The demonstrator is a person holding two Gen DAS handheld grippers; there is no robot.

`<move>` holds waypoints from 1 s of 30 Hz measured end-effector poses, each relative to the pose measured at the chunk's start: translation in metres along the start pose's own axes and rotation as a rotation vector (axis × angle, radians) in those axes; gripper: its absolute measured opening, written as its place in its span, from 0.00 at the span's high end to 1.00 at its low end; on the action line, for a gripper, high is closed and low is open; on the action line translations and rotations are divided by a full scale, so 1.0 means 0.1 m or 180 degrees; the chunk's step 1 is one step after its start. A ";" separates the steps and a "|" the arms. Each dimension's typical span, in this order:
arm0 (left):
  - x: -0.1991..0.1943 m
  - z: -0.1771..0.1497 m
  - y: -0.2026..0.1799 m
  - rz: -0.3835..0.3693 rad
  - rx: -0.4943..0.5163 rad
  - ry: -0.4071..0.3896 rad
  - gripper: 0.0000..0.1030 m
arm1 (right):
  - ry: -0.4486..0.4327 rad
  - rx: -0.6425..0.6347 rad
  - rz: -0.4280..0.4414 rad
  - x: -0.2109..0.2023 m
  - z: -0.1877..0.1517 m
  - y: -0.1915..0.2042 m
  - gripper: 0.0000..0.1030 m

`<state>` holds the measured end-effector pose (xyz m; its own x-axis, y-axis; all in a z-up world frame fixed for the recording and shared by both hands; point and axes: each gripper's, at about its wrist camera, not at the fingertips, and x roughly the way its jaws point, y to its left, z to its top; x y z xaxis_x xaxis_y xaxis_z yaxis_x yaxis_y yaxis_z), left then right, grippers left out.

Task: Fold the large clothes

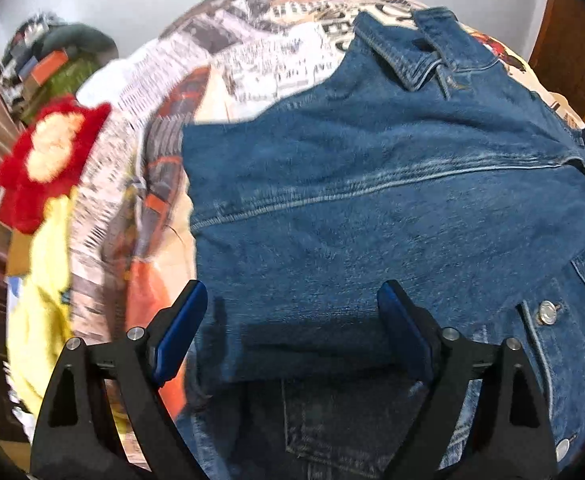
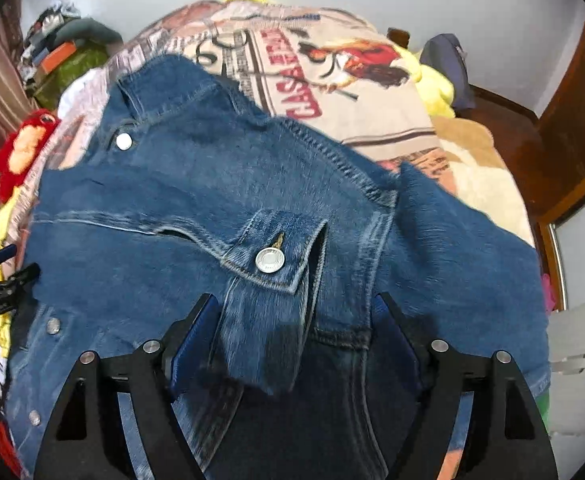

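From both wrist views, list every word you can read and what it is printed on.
"CASA": red letters, seen sideways, on the printed bedspread beyond the denim jacket.
A second red word above it: partly cut off, not readable.
Newsprint-style lines on the bedspread in the left wrist view: too blurred.
Jacket snap button: embossing too small.

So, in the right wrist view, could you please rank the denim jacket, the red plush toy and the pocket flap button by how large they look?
1. Denim jacket, by far the largest.
2. Red plush toy, though it lies farther away, so its true size is unsure.
3. Pocket flap button, the smallest.
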<state>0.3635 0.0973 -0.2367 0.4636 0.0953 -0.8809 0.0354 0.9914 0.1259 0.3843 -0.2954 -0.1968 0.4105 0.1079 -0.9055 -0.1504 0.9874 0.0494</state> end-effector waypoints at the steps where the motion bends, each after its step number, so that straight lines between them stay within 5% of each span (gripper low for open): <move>1: -0.07 0.02 -0.02 0.0014 0.0029 -0.0053 0.15 | -0.0062 0.0021 0.0000 -0.09 -0.01 -0.02 0.25; 9: -0.66 0.30 -0.28 -0.0056 0.0148 -0.0536 0.15 | -0.0562 0.0318 0.0035 -0.76 -0.05 -0.39 0.25; 17: -0.92 0.63 -0.82 -0.0506 0.0285 -0.0791 0.12 | -0.0757 0.0903 -0.0152 -1.14 -0.33 -1.17 0.23; 21: -0.80 0.72 -1.12 -0.0726 0.0361 -0.0685 0.11 | -0.0583 0.1327 -0.0156 -1.05 -0.59 -1.61 0.22; 30: -0.20 0.63 -1.67 -0.1025 0.0471 -0.0083 0.11 | -0.0149 0.2411 0.0339 -0.51 -1.10 -2.43 0.22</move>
<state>0.4040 -0.0762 -0.2114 0.4300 -0.2243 -0.8745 0.3105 0.9463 -0.0900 0.3007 -0.5536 -0.2094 0.4687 0.1950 -0.8616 0.4594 0.7793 0.4263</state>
